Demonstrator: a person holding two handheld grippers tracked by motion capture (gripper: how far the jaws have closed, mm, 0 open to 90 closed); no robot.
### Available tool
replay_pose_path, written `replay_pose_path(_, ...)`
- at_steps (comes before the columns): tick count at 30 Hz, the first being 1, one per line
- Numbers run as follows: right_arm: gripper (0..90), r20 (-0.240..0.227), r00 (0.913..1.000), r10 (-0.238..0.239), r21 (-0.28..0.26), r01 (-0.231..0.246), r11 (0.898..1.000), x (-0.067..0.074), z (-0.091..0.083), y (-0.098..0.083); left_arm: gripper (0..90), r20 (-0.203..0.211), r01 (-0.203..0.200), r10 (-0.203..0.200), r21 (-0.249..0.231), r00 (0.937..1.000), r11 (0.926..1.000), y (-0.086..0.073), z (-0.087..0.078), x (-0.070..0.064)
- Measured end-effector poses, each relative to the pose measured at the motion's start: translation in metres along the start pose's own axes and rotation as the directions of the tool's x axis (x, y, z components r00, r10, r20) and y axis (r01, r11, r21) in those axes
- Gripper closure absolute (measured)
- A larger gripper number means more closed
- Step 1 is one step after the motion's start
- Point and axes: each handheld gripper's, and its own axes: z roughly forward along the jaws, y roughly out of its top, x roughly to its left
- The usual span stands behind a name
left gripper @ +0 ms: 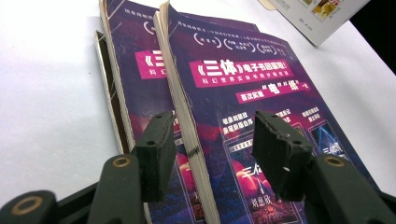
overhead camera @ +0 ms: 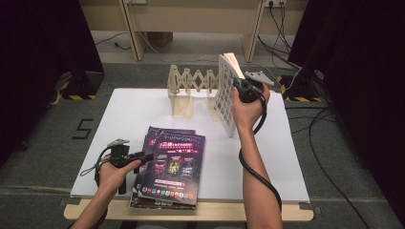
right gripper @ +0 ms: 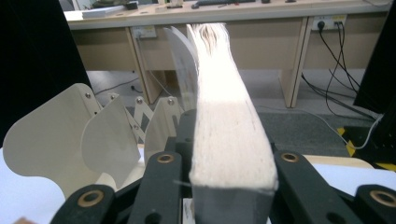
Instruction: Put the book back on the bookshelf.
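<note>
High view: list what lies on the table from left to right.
left gripper → stack of purple magazines → wooden folding rack → white book held upright → right gripper, its jaws clamped on that book.

The left gripper (overhead camera: 143, 156) is black, with a grey three-cornered plate (overhead camera: 118, 142) on top behind the fingers and a black cable looping back past the wrist. Seen close, its fingers (left gripper: 156, 149) are matt black blocks with worn, chipped edges, each on a flat black link with a brass-ringed rivet just behind it and another farther back. The right gripper (overhead camera: 237, 82) is the same black build with its own grey plate (overhead camera: 259, 77); a thick black cable (overhead camera: 258, 174) trails back from it along the forearm. Both forearms are bare, no sleeves.
</note>
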Motion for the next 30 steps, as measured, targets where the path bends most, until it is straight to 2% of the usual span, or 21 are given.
replay_pose_path(3,72.8,-0.007,1.0000,0.005,0.007,-0.005,1.000,-0.005,-0.002,0.001,47.8,0.000,-0.003,0.003,0.003,1.0000,1.0000,0.000,0.000,-0.001)
replay_pose_path(7,71.6,-0.020,0.9998,0.003,0.042,-0.002,0.999,-0.007,-0.004,0.005,47.9,0.001,-0.001,0.001,0.001,1.0000,1.0000,0.000,0.000,-0.001)
replay_pose_path(13,69.1,-0.033,0.9994,0.010,0.051,-0.008,0.999,-0.010,-0.005,0.010,47.8,0.001,-0.002,0.002,-0.003,1.0000,1.0000,0.001,-0.001,0.000)
replay_pose_path(22,65.2,-0.048,0.9987,0.020,0.088,-0.016,0.996,-0.013,0.000,0.015,47.8,-0.003,-0.002,0.002,0.002,1.0000,1.0000,0.000,0.000,0.000)
replay_pose_path(23,64.3,-0.050,0.9986,0.018,0.105,-0.013,0.994,-0.013,0.003,0.016,47.8,-0.002,-0.005,0.005,0.002,1.0000,1.0000,0.000,0.000,0.000)
replay_pose_path(30,69.9,-0.037,0.9991,0.018,0.148,-0.012,0.989,-0.013,0.008,0.022,47.8,-0.003,-0.004,0.004,0.002,1.0000,1.0000,0.000,0.000,0.000)
